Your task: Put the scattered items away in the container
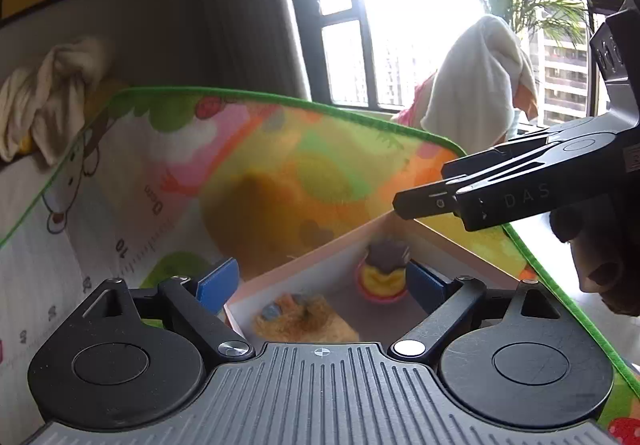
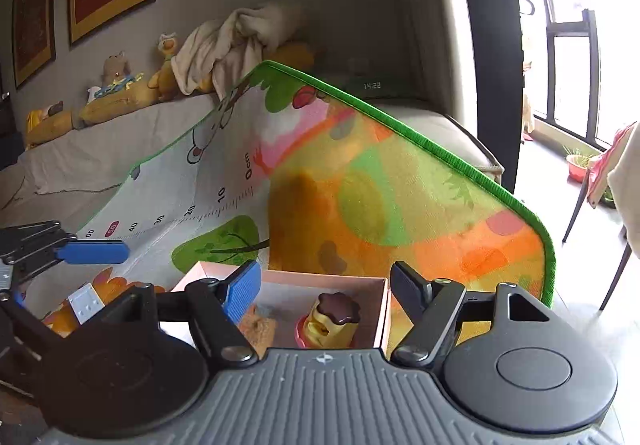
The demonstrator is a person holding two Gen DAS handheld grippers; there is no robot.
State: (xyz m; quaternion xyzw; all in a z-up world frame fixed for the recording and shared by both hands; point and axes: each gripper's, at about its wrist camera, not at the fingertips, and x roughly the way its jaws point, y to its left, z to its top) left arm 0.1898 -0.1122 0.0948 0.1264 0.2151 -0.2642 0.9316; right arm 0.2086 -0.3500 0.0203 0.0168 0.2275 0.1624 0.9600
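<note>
Lower centre of the left wrist view: your left gripper (image 1: 322, 285) hangs above the box (image 1: 304, 265), its blue fingers (image 1: 218, 283) spread wide with nothing between them. Inside the box lie a furry orange toy (image 1: 306, 317) and, beyond it, a yellow pudding toy (image 1: 384, 269) in a pink cup. Lower centre of the right wrist view: your right gripper (image 2: 326, 291) also stands wide apart and empty, over the same box (image 2: 280, 277). At lower left, a small white block (image 2: 85, 303) rests on the play mat (image 2: 400, 205), outside the box. Beyond, a sofa (image 2: 100, 149) carries a crumpled blanket (image 2: 236, 41).
</note>
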